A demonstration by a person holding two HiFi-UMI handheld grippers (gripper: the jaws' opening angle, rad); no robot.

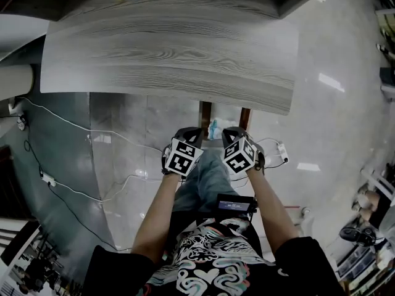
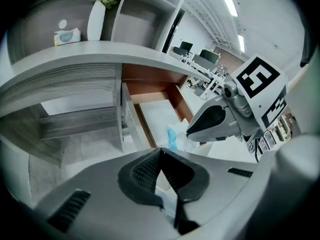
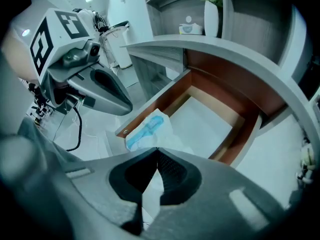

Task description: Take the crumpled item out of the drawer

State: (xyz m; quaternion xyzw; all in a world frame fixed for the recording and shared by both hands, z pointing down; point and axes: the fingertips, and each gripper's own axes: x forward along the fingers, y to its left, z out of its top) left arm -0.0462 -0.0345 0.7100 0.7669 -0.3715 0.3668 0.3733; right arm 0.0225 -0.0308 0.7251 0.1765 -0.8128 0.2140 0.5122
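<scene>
Looking down from the head view, we saw the crumpled wrapper (image 1: 213, 130) at the near end of the open drawer (image 1: 205, 113), between its two brown side walls and just under the edge of the grey wooden desk top (image 1: 166, 54). It was white with a blue print. From above, its long axis seemed to run front to back along the drawer, though it was small there.

The right gripper view showed the wrapper (image 3: 146, 130) better. Its blue stripe slanted from the lower left up to the upper right, toward the back of the drawer (image 3: 165, 94). The wrapper sat over the near end of the drawer's left wall.

We held the left claw (image 1: 187, 134) and the right claw (image 1: 233, 134) side by side, with the wrapper in the gap between them and slightly ahead.

The right claw (image 3: 157, 150) had its jaws pressed together at the tips, with the wrapper just beyond them. We could not tell whether they touched it. The left claw (image 2: 158, 151) was also pressed together, tip to tip, with nothing between. From there the wrapper (image 2: 172, 136) lay ahead and a little right, near the right claw (image 2: 220, 121).
</scene>
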